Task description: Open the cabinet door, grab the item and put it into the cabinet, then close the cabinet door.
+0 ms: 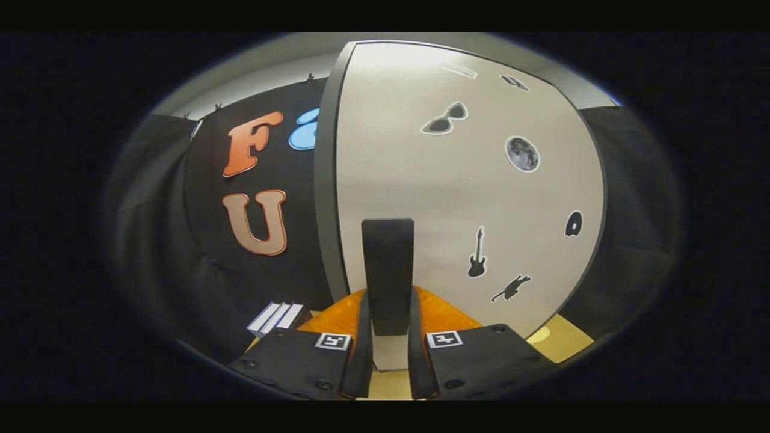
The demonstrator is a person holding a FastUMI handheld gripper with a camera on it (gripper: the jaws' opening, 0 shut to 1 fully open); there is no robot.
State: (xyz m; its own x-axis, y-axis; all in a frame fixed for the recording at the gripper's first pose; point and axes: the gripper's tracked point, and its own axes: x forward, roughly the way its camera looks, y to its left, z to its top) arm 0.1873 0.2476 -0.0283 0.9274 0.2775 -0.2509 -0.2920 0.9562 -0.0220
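gripper view: gripper (388, 313) fingers clamped on the dark upright handle (388, 264) of the pale cabinet door (457, 198), probably to swing it; stickers on door; striped item (275, 317) lies beside the left finger.

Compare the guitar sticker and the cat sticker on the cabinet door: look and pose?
The guitar sticker stands upright and narrow; the cat sticker stretches sideways, slanted. The guitar sits higher, the cat lower, nearer the door's bottom edge. Both are dark silhouettes, right of the handle between the gripper's fingers.
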